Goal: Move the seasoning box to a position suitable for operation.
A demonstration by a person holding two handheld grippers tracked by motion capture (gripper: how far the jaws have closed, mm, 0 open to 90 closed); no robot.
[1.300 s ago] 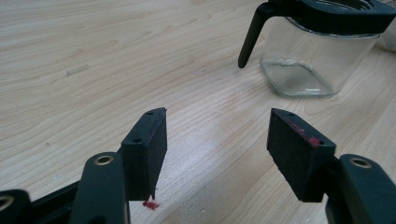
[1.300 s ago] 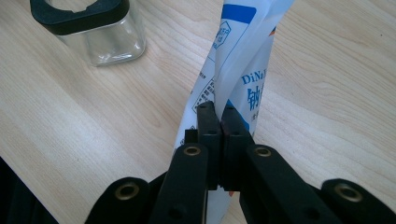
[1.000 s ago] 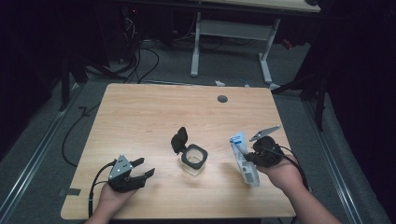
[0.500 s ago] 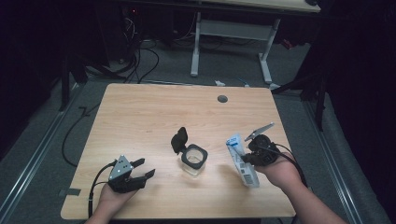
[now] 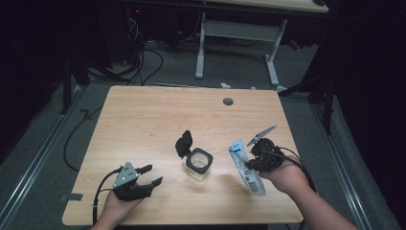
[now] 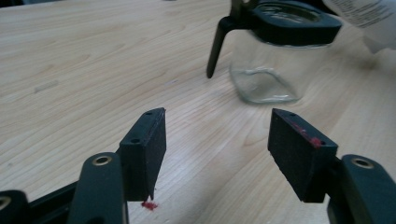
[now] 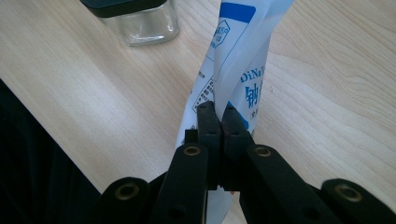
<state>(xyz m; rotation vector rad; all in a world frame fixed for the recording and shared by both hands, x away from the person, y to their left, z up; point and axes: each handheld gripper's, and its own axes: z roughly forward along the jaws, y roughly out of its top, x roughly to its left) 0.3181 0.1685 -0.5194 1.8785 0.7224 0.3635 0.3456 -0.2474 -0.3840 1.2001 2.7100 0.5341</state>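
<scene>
Packet [image 5: 247, 165] | long axis upright, tilted | pinched by right gripper [image 7: 218, 116]

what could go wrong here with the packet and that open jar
1. The right gripper pinches only a narrow fold of the white and blue packet, so it might slip or twist when tipped.
2. The glass jar stands free on the table; the left gripper is open and apart from it, so a nudge from the packet could shift it.
</scene>
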